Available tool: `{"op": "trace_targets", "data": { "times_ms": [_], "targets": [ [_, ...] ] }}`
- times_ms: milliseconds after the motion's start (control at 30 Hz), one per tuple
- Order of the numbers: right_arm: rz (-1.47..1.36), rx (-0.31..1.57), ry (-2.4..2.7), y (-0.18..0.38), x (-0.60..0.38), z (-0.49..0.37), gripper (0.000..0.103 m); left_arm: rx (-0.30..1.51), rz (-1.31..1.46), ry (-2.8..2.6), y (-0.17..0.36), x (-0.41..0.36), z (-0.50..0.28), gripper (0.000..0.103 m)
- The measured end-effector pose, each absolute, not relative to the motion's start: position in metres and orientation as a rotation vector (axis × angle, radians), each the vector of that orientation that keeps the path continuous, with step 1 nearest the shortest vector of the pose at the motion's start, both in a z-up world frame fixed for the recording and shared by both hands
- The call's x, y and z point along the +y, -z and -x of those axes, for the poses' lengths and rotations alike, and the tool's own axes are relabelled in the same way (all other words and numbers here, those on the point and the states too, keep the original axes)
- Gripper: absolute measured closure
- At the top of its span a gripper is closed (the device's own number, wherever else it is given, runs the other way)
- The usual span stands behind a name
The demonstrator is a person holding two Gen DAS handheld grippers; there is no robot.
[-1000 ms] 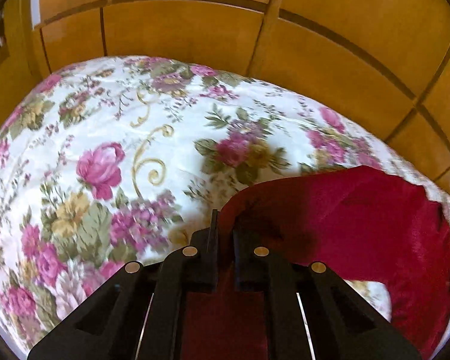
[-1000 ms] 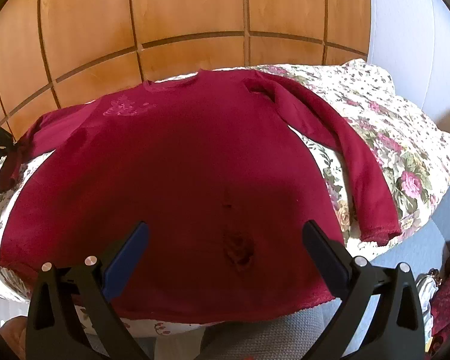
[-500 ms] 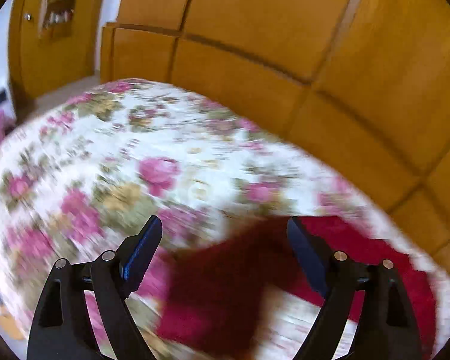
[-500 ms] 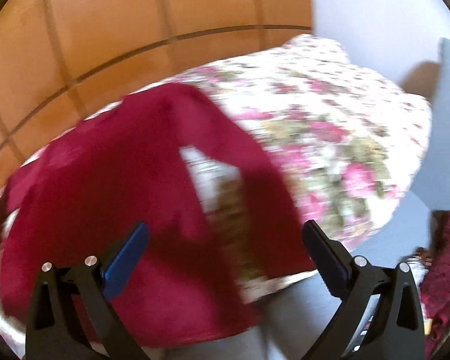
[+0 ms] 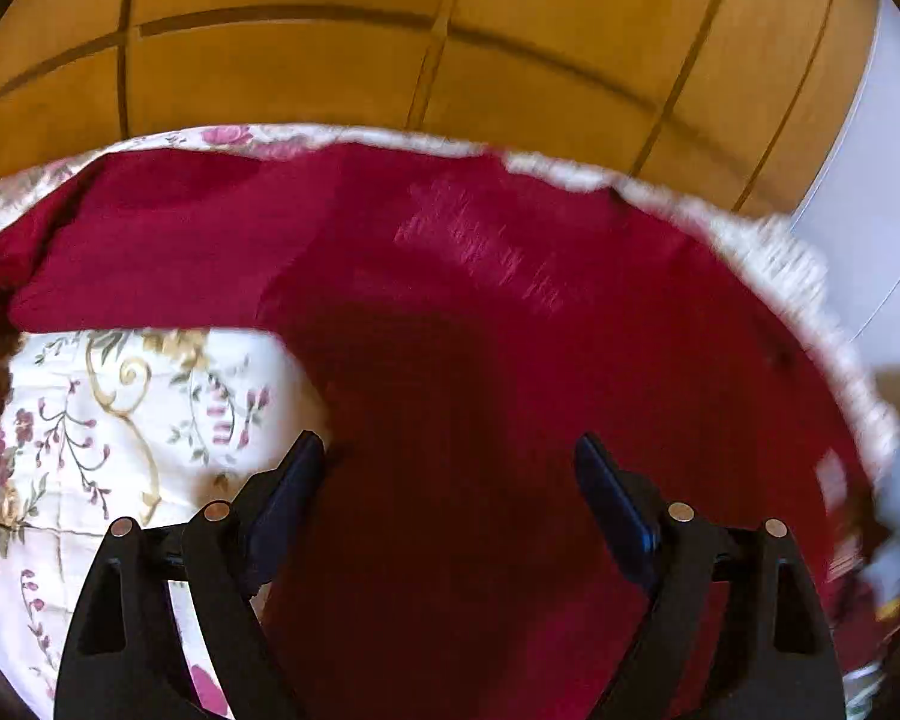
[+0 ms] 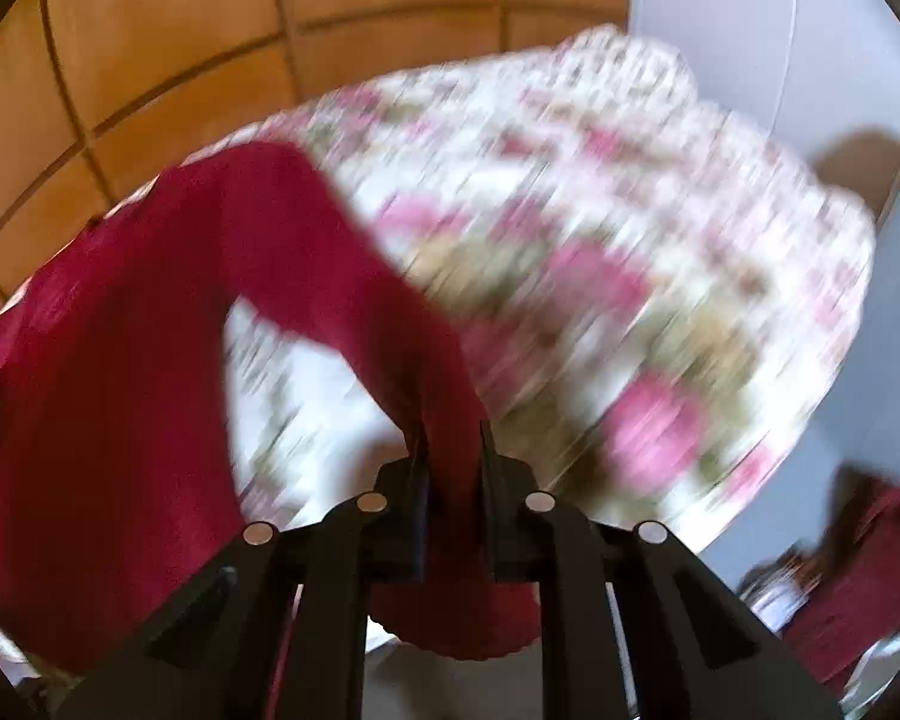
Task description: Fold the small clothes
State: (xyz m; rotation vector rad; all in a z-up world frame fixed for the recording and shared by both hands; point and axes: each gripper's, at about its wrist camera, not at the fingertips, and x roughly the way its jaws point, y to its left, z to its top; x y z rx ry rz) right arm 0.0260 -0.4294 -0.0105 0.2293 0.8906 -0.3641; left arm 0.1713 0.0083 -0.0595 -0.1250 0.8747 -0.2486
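A dark red long-sleeved sweater (image 5: 480, 252) lies spread on a floral bedspread (image 5: 120, 420). Its left sleeve (image 5: 150, 240) lies folded across towards the chest. My left gripper (image 5: 447, 441) hovers open over the sweater's body, nothing between its blue pads. In the right wrist view the other sleeve (image 6: 330, 276) runs down from the shoulder into my right gripper (image 6: 451, 435). Its jaws are closing, and they pinch the sleeve near the cuff. The cuff end hangs below the fingers. The sweater's body (image 6: 90, 420) shows at the left. Both views are blurred by motion.
Wooden panelling (image 5: 390, 60) rises behind the bed. A pale wall (image 6: 750, 30) stands to the right. The bedspread (image 6: 630, 240) ends close to the right gripper, with grey floor beyond. More dark red cloth (image 6: 858, 570) lies at the lower right.
My left gripper let go of the left sleeve, opened and swung right over the sweater's body. My right gripper moved right to the other sleeve and closed on it.
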Motion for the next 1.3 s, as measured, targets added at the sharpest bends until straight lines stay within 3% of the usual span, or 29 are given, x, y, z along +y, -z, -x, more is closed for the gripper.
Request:
{"op": "trace_targets", "data": {
  "times_ms": [167, 367, 400, 467, 500, 733, 867, 1000, 1233, 1300],
  "targets": [
    [-0.177, 0.828, 0.488, -0.028, -0.499, -0.055, 0.092, 0.873, 0.201, 0.276, 0.075, 0.022, -0.175, 0.017],
    [-0.171, 0.830, 0.647, -0.025, -0.575, -0.112, 0.089, 0.858, 0.175, 0.294, 0.080, 0.015, -0.175, 0.009],
    [-0.181, 0.834, 0.677, -0.020, -0.585, -0.119, 0.084, 0.859, 0.173, 0.299, 0.080, 0.017, -0.175, 0.007],
    [-0.200, 0.843, 0.779, -0.005, -0.602, -0.131, 0.042, 0.861, 0.166, 0.308, 0.078, 0.014, -0.176, 0.005],
    [-0.216, 0.837, 0.817, -0.002, -0.610, -0.134, 0.037, 0.861, 0.163, 0.310, 0.077, 0.013, -0.176, 0.004],
    [-0.500, 0.627, 0.642, -0.010, -0.573, -0.080, 0.038, 0.857, 0.181, 0.322, 0.077, 0.017, -0.174, 0.004],
    [-0.582, 0.684, 0.355, -0.003, -0.518, -0.051, 0.050, 0.853, 0.270, 0.321, 0.066, 0.034, -0.168, 0.004],
    [-0.541, 0.755, 0.152, 0.008, -0.459, -0.024, 0.050, 0.808, 0.424, 0.293, 0.053, 0.071, -0.142, 0.004],
    [-0.598, 0.891, 0.057, 0.051, -0.406, 0.013, 0.045, 0.860, 0.359, 0.290, 0.061, 0.109, -0.080, 0.005],
    [-0.619, 0.927, 0.041, 0.062, -0.401, 0.020, 0.041, 0.867, 0.342, 0.310, 0.063, 0.112, -0.063, 0.011]
  ]
}}
